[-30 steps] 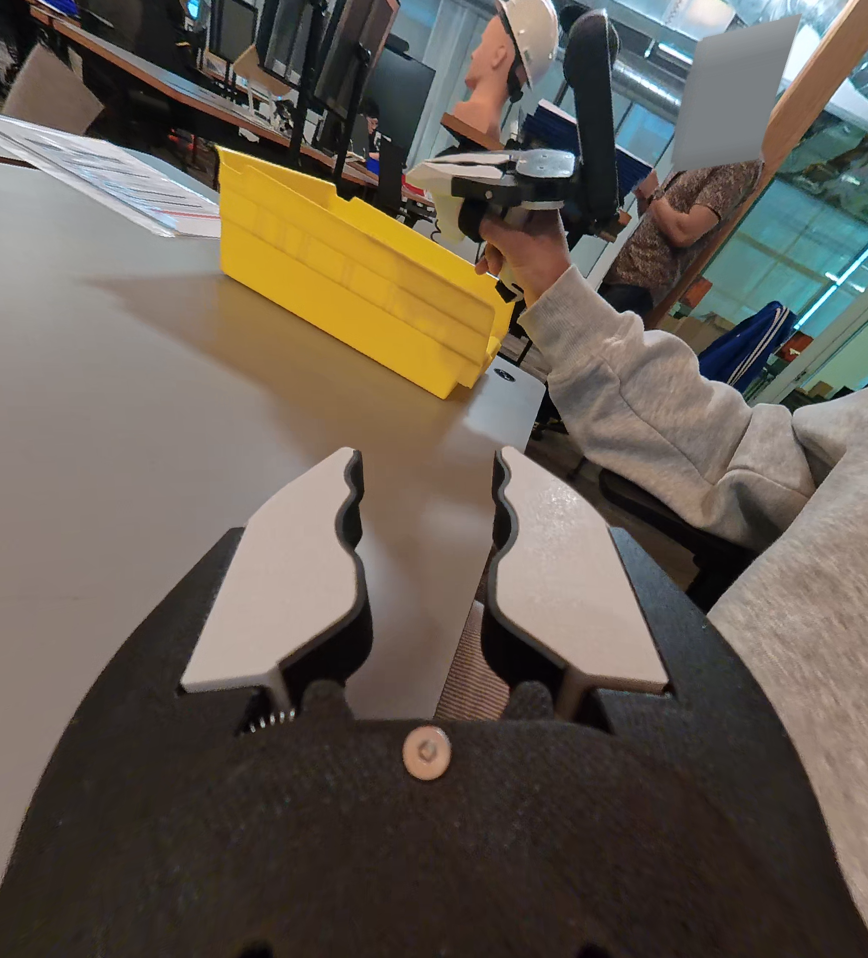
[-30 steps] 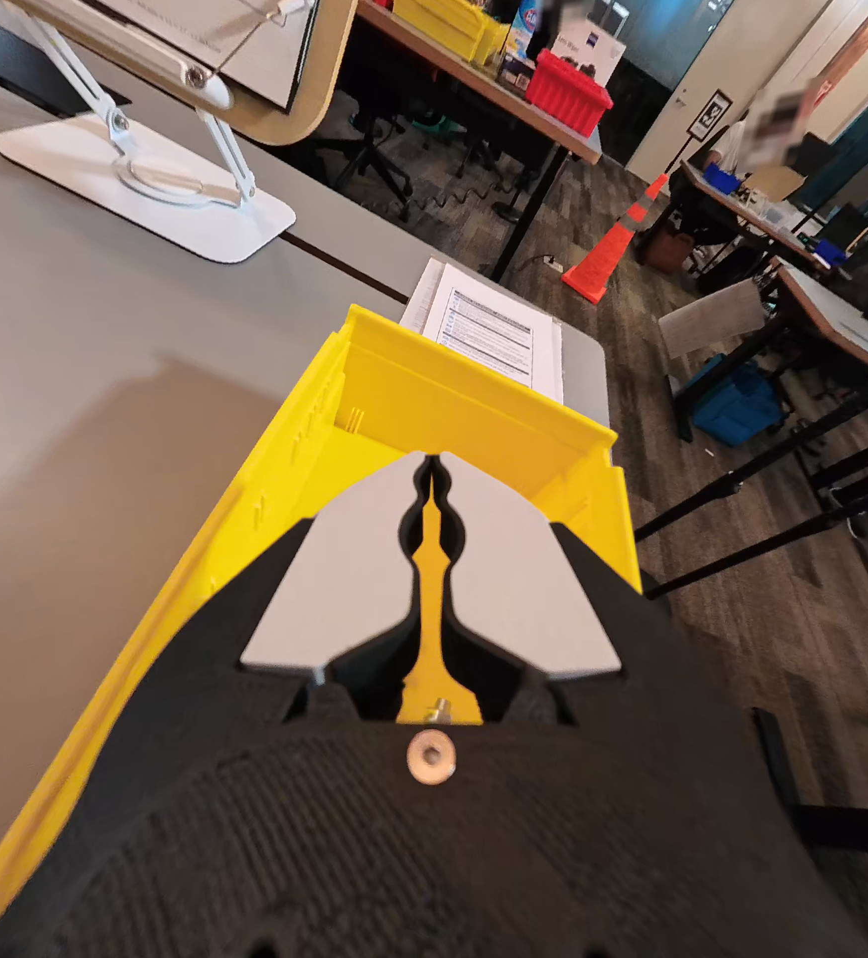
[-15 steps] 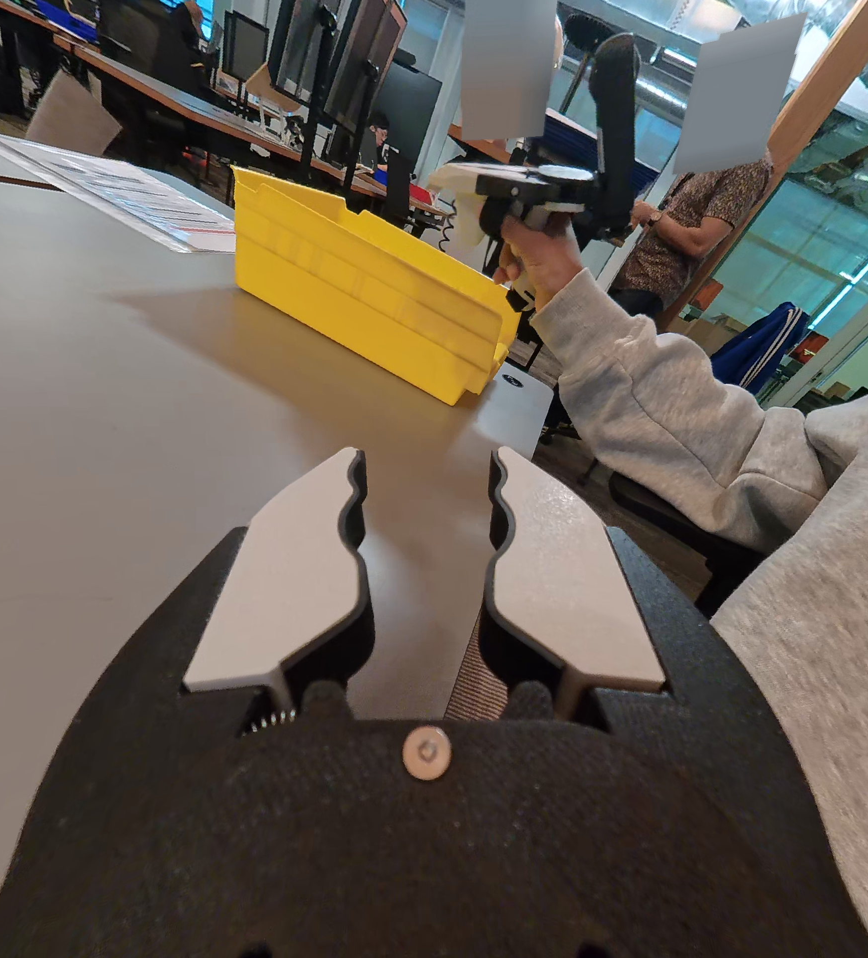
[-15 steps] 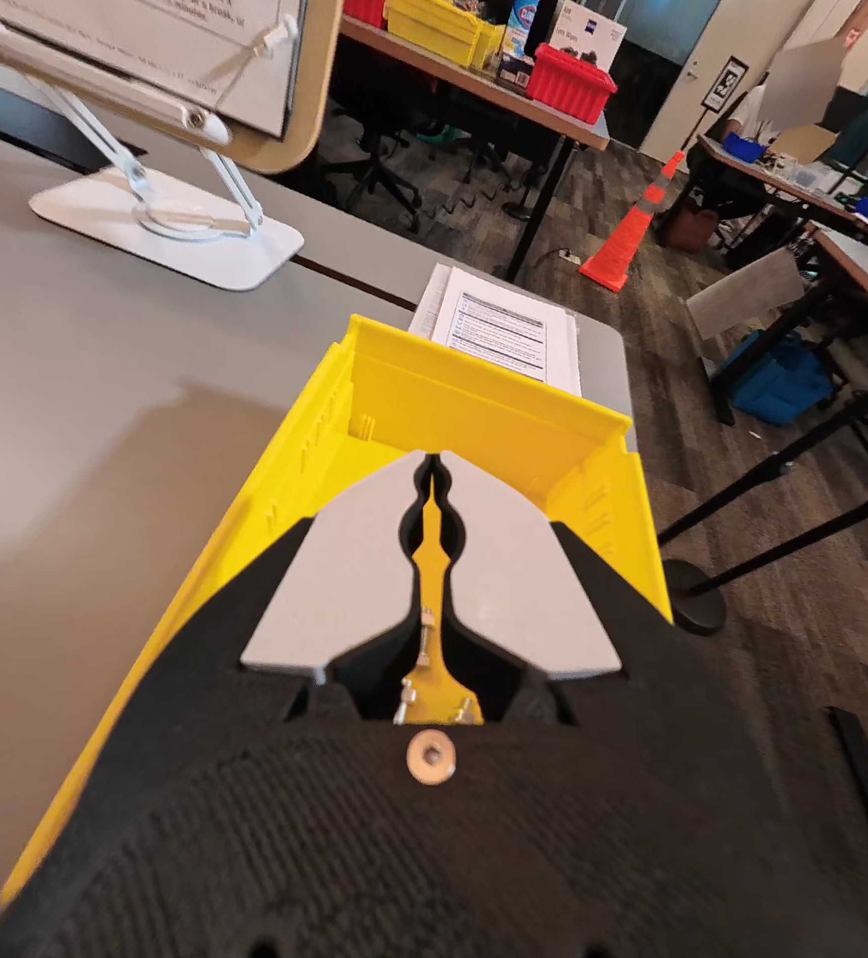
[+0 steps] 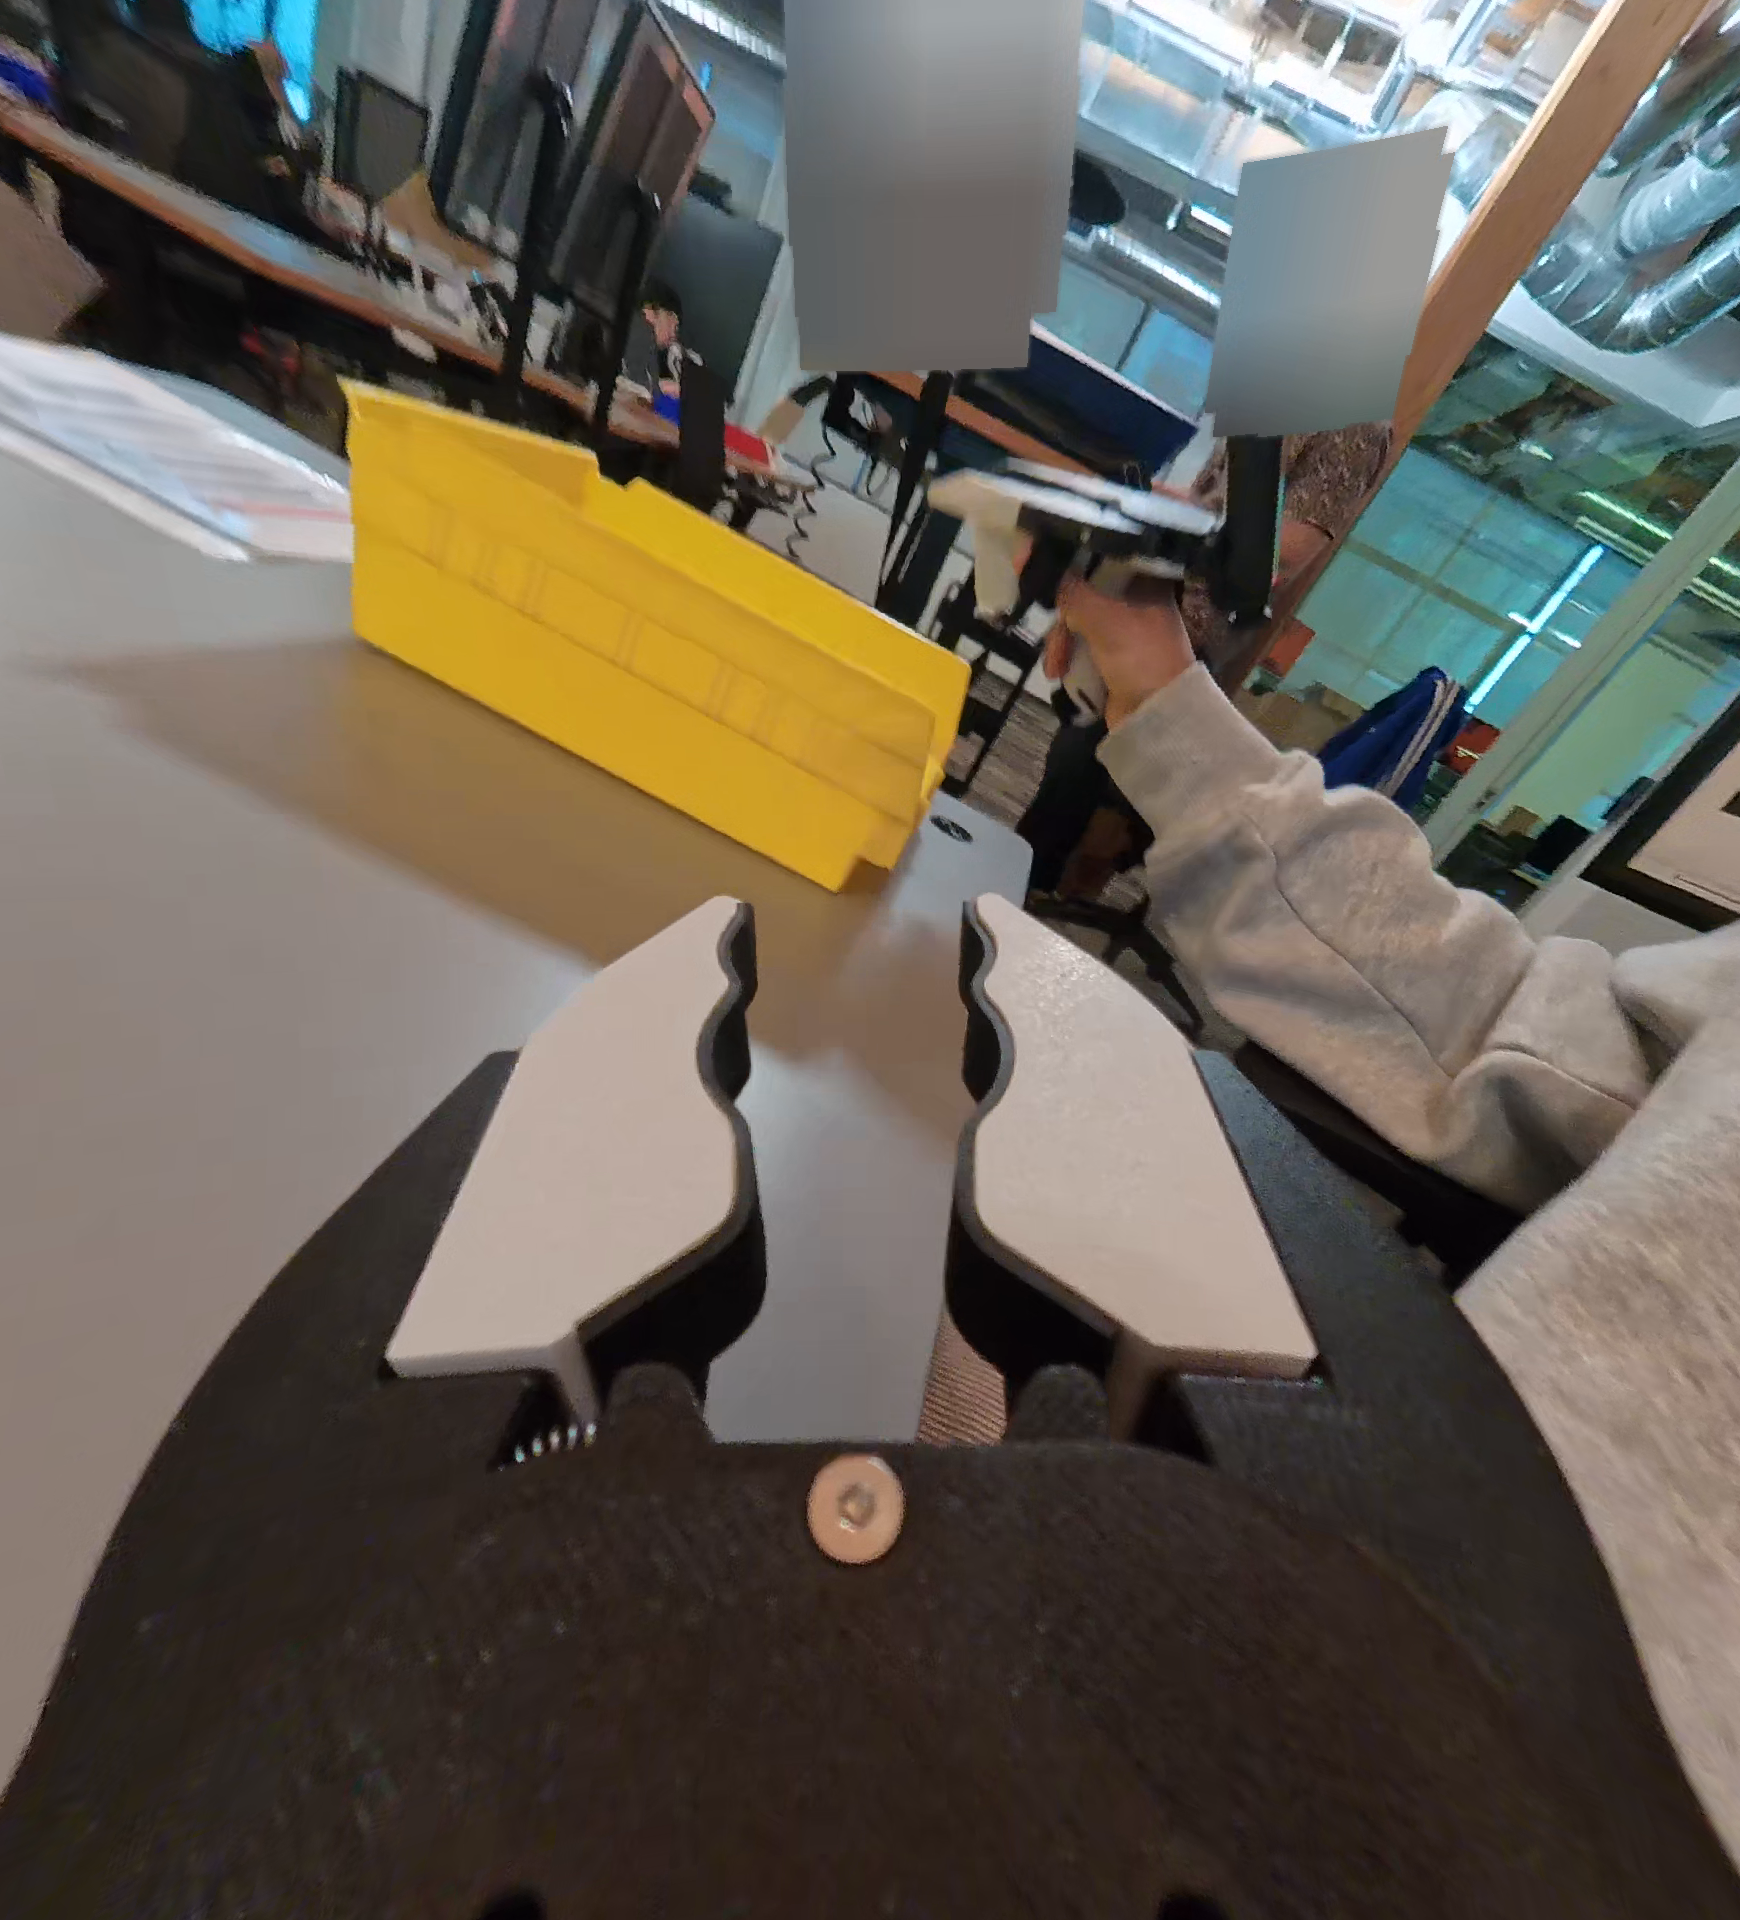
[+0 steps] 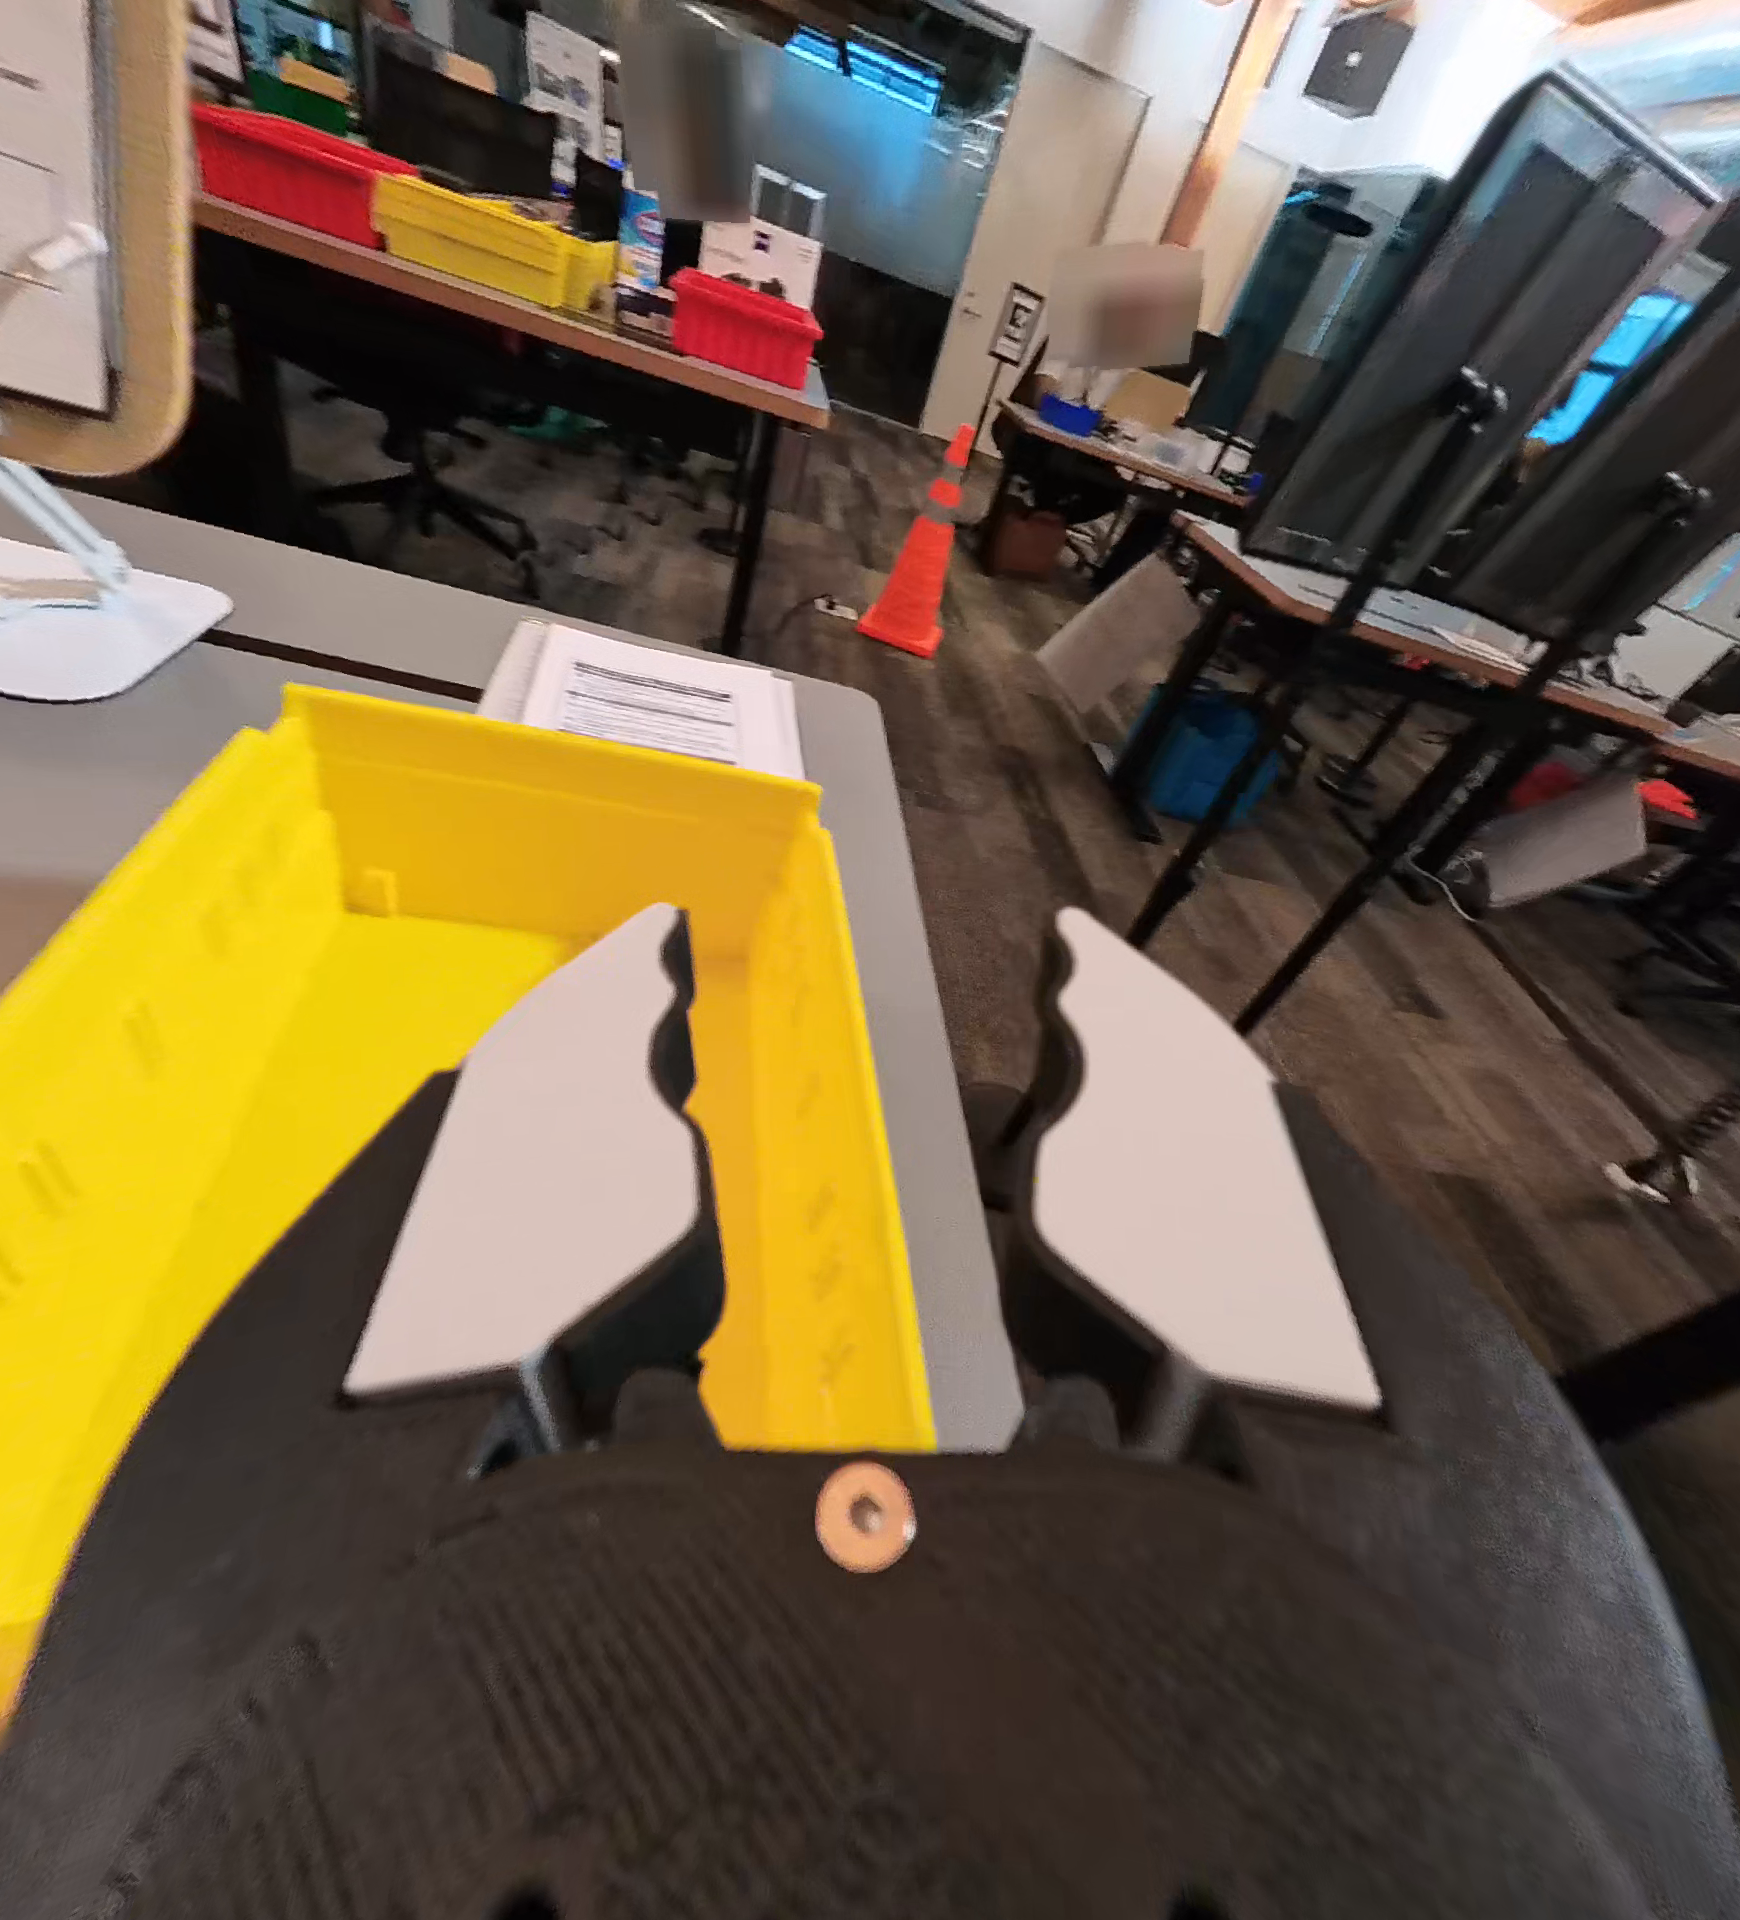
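Out at eleven o'clock from your left claw [image 5: 853, 1023], well apart from it, the yellow bin [image 5: 637, 665] sits flat on the grey bench [image 5: 170, 935], close to the bench's far edge. That left claw is spread, nothing between its plates, hovering low over bare bench. Your right claw [image 6: 871, 1023] is spread wide too and grips nothing; it hangs above the bin's right-hand wall [image 6: 824, 1143], the left plate over the bin's inside, the right plate out past the bench edge over the floor. I cannot tell whether it touches the rim. The bin [image 6: 222, 1039] is a long, narrow open-topped trough of bright yellow moulded plastic, with thin straight walls, rows of small slots along the inner sides and a stepped, ribbed outer face; what shows of its floor is bare. Judging by the look, it should be light and stiff, with smooth walls that could slip in a loose pinch, and not fragile. The long wall's top edge looks like the best place to clamp, near its middle so the trough does not swing. A printed sheet [image 6: 653, 707] lies just beyond its far end at twelve o'clock, and a white stand base [image 6: 45, 634] sits at ten o'clock.
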Demonstrator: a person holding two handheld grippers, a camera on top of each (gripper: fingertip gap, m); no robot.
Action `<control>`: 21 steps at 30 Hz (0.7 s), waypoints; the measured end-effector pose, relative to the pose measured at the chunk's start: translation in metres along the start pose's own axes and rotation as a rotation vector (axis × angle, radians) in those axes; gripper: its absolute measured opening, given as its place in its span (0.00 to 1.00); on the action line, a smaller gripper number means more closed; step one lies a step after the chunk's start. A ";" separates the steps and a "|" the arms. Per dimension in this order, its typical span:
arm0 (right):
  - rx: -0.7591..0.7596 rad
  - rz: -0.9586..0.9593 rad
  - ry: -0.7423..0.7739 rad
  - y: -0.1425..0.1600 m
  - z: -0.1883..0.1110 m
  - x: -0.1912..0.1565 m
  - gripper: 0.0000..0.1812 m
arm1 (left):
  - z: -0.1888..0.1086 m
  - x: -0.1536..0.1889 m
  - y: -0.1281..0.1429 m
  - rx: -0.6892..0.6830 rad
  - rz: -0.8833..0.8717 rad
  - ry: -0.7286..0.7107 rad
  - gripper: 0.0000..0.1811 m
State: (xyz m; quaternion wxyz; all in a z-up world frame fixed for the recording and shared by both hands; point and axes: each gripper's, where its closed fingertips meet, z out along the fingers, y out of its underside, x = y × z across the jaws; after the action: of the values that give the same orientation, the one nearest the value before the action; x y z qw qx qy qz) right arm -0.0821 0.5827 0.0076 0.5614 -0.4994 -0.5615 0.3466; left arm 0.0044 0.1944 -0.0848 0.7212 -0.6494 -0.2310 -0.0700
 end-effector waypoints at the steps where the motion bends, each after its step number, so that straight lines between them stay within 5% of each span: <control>1: -0.012 0.004 0.012 0.008 -0.001 0.007 0.41 | 0.001 0.000 -0.003 0.018 0.024 -0.007 0.20; 9: -0.248 0.141 -0.058 0.109 0.004 0.011 0.61 | 0.020 0.009 0.004 -0.021 0.026 0.061 0.19; 21: -0.253 0.355 -0.117 0.137 0.010 0.005 0.54 | 0.013 0.008 -0.001 0.013 -0.002 0.055 0.20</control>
State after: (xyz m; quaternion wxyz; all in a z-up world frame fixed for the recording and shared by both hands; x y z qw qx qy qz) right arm -0.0678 0.6247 -0.1226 0.3907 -0.6360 -0.5355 0.3951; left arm 0.0079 0.2081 -0.0801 0.7315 -0.6421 -0.2122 -0.0873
